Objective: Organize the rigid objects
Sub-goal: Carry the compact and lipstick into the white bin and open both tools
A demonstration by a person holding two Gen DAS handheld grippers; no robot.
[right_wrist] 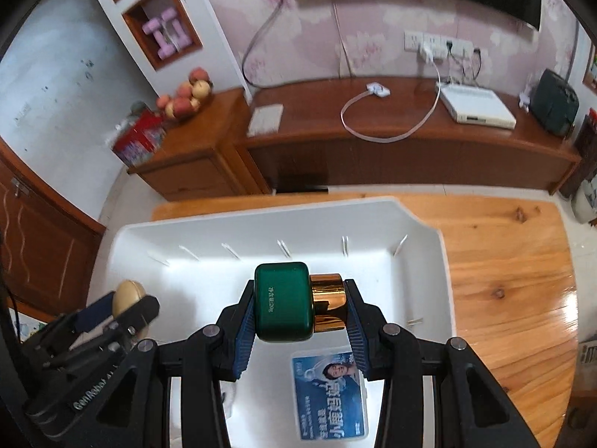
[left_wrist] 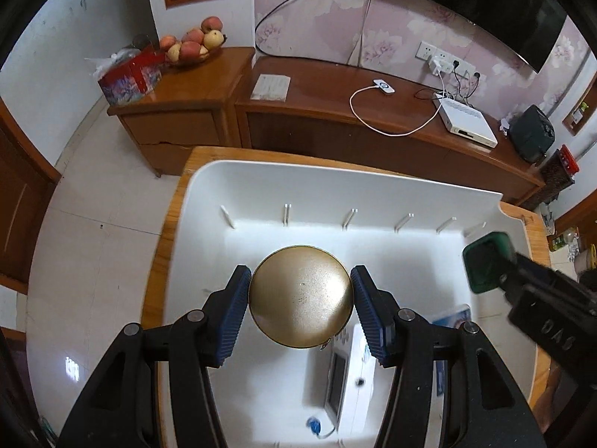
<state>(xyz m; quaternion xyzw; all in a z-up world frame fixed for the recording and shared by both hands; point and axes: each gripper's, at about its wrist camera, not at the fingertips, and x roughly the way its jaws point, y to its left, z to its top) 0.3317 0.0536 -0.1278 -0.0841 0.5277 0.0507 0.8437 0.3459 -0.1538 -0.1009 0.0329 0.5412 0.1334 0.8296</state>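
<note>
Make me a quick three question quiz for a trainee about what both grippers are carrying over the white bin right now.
1. True or false: the left gripper carries a round gold tin.
2. Multiple choice: the right gripper grips the green jar A) upright B) lying sideways, gold cap against one finger C) by its cap alone.
3. Fill in: the blue printed box lies inside the white ____.

Key: 1 true; 2 B; 3 bin.

bin's (left_wrist: 194, 201) far floor free, box (right_wrist: 330, 395) near
</note>
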